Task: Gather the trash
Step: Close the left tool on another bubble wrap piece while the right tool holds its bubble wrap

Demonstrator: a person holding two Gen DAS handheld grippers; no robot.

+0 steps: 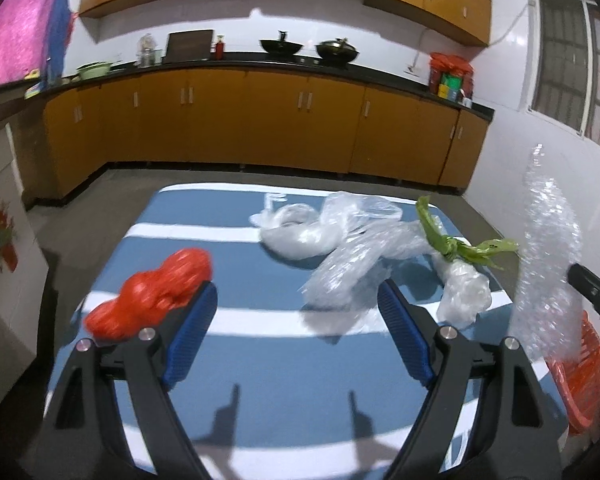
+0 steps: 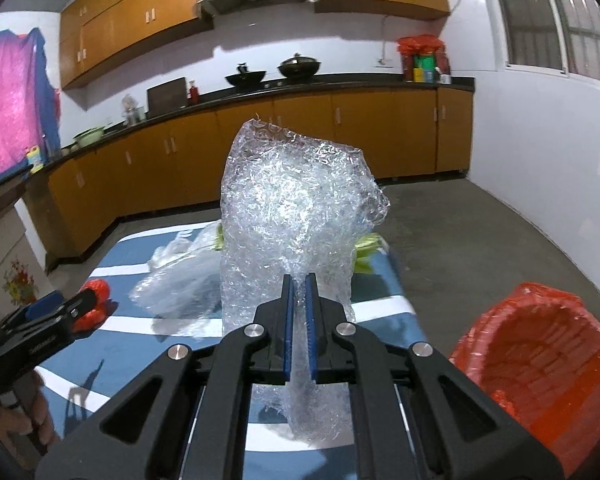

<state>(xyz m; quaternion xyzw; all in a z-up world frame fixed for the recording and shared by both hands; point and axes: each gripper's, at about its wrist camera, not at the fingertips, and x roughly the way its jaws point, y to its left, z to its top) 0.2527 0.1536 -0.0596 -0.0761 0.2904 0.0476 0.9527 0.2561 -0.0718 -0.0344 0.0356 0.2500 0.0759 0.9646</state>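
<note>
My right gripper (image 2: 299, 284) is shut on a sheet of clear bubble wrap (image 2: 296, 208), which stands up above the table; the same bubble wrap (image 1: 548, 272) hangs at the right of the left wrist view. My left gripper (image 1: 298, 296) is open over the blue-and-white striped table (image 1: 260, 360) with nothing between its fingers. A crumpled red bag (image 1: 156, 296) lies just left of its left finger. Clear plastic bags (image 1: 340, 248) and a green-tied clear bag (image 1: 460, 272) lie ahead. A red-lined trash basket (image 2: 540, 368) stands on the floor at the right.
Wooden kitchen cabinets (image 1: 260, 128) and a dark counter with woks run along the far wall. Grey floor (image 2: 480, 232) lies between table and cabinets. A white wall with a window is on the right. A hand (image 2: 32, 412) holds the left tool.
</note>
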